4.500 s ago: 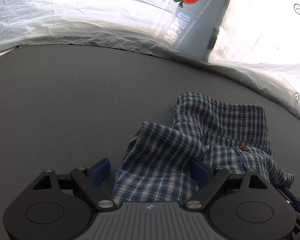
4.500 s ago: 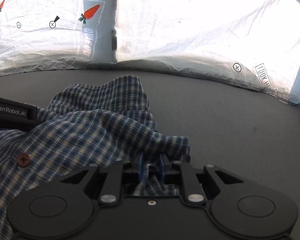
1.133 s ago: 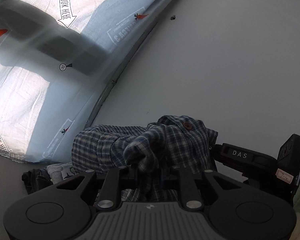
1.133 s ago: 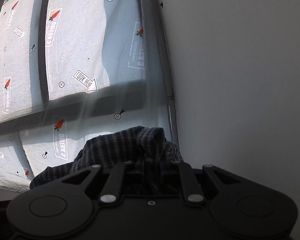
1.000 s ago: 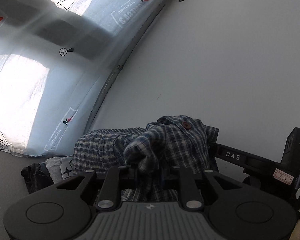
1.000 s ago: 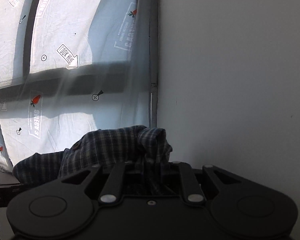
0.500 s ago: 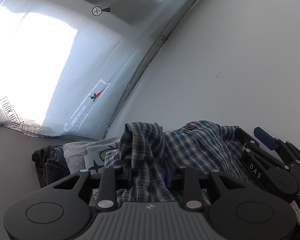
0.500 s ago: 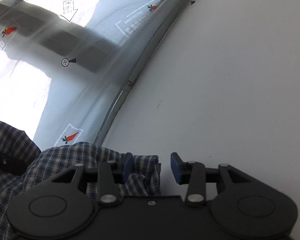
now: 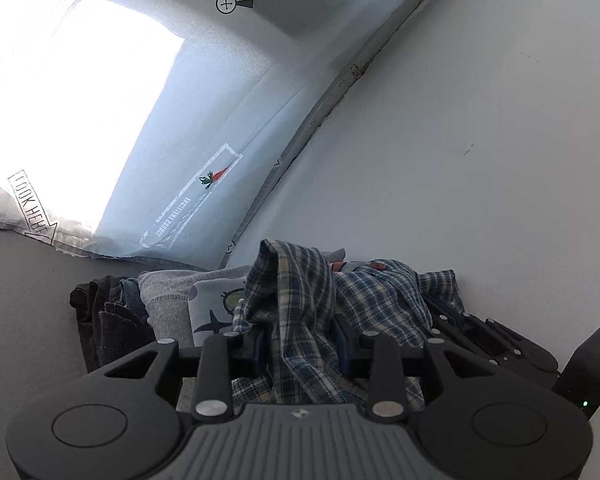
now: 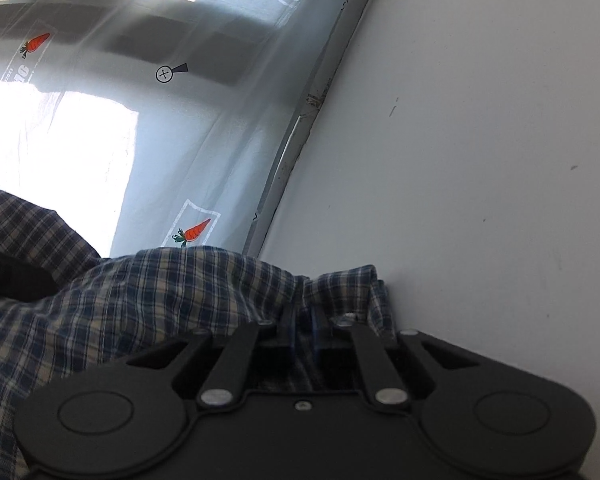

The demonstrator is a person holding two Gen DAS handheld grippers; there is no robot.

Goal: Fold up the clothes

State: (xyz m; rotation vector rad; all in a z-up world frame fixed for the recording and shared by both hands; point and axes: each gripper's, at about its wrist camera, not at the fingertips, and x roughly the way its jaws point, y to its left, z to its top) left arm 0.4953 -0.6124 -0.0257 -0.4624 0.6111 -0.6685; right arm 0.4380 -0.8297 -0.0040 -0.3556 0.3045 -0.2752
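1. Left wrist view showed the plaid shirt (image 9: 312, 312) bunched and held up off the grey counter (image 9: 28, 280), with a tall fold of it rising straight ahead between the fingers of the left gripper (image 9: 300, 340).
2. Its fingers stood a little apart with the cloth filling the gap; I judged it was pinching the shirt, though loosely.
3. Right wrist view showed the right gripper (image 10: 303, 332) with its fingers pressed nearly together on a thin edge of the same shirt (image 10: 160, 292), the bulk of the cloth spilling off to that gripper's left.
4. The relation that matters: the shirt hung between the 2 grippers, its length running roughly side to side from one grip to the other, and both grippers were equally on it, neither nearer.
5. Just behind and left of the shirt, in the left view, lay a pile of folded clothes (image 9: 148, 304) on the counter, against the wall (image 9: 480, 120). The shirt seemed to hover over or at the pile's right end; I could not tell whether it touched it.
6. Count: 1 plaid shirt, 2 grippers, 1 pile holding at least 3 garments (dark, grey, and a pale one with a plane print), 1 brown button (image 9: 377, 266) visible.
7. A printed plastic sheet (image 9: 188, 140) covered the window behind.
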